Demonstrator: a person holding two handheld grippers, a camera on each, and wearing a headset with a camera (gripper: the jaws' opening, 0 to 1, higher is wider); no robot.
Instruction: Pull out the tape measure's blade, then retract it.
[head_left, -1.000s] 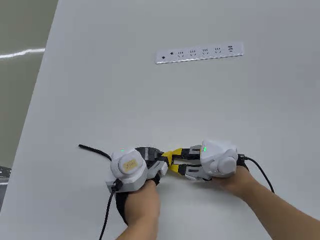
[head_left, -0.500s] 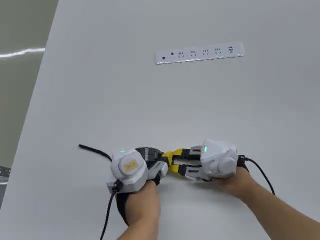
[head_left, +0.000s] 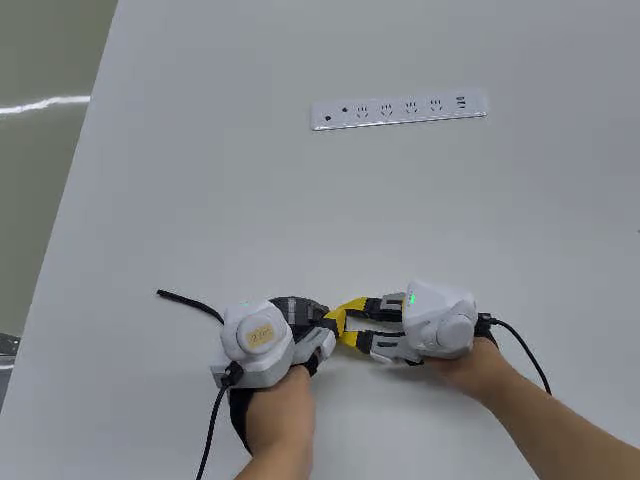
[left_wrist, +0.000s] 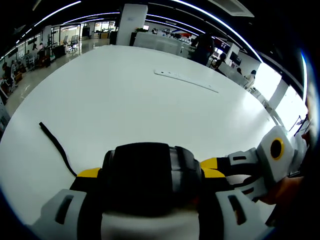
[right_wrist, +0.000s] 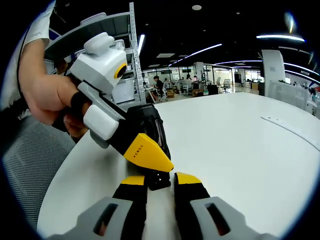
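head view: tape measure (head_left: 293, 306) sits low on the surface (head_left: 300, 200), clamped in my left hand-held gripper (head_left: 318, 325). Right hand-held gripper (head_left: 358, 322) is nose to nose w/ it. Strap (head_left: 185, 299) trails off left.
left gripper view: jaws squeezed on the black case (left_wrist: 145, 170), one each side.
right gripper view: jaws nearly together, nipping the lil blade hook (right_wrist: 158, 179) at the case mouth. Blade not out yet afaict.
next pull: blade axis runs left-right btw the two, so imo right hand draws away rightward, left as anchor. Both wrists low.
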